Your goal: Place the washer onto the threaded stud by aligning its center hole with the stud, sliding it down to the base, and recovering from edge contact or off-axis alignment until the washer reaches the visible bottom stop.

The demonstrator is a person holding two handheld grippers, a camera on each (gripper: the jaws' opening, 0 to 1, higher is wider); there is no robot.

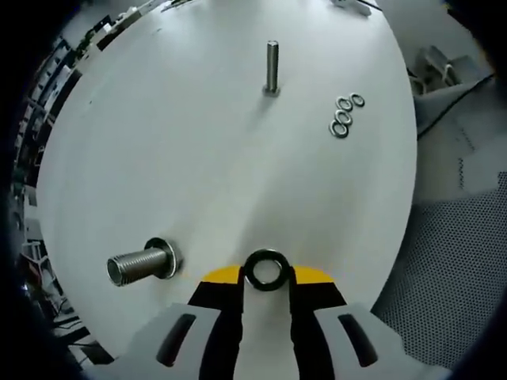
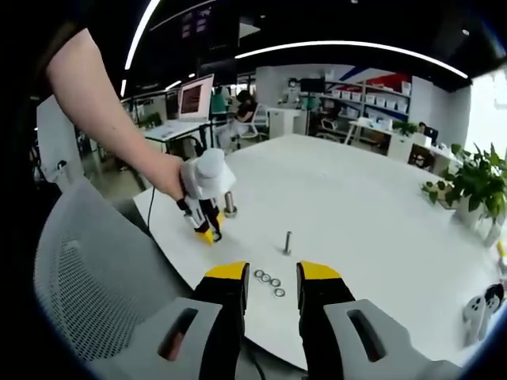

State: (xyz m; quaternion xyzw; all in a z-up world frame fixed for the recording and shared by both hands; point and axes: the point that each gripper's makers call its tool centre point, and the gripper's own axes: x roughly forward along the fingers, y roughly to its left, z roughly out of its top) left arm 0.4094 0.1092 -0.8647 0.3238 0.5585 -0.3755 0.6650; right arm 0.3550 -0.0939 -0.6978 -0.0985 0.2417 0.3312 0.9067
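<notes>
My left gripper (image 1: pixel 266 279) is shut on a dark steel washer (image 1: pixel 251 271), pinched edge-on between its yellow tips just above the white table (image 1: pixel 198 174). A thick threaded stud (image 1: pixel 139 265) stands close to the left of the jaws, with a ring (image 1: pixel 169 255) at its base. The held washer is beside the stud, not over it. A thinner stud (image 1: pixel 272 67) stands farther off. In the right gripper view, a person's hand holds the left gripper (image 2: pixel 210 234) next to the thick stud (image 2: pixel 230 204). My right gripper (image 2: pixel 272 279) is open and holds nothing.
Several loose washers (image 1: pixel 345 115) lie in a row right of the thin stud (image 2: pixel 287 241); the same washers (image 2: pixel 268 282) lie near the table's near edge. A grey mesh chair (image 2: pixel 87 277) stands at the table's left. Desks and people sit far behind.
</notes>
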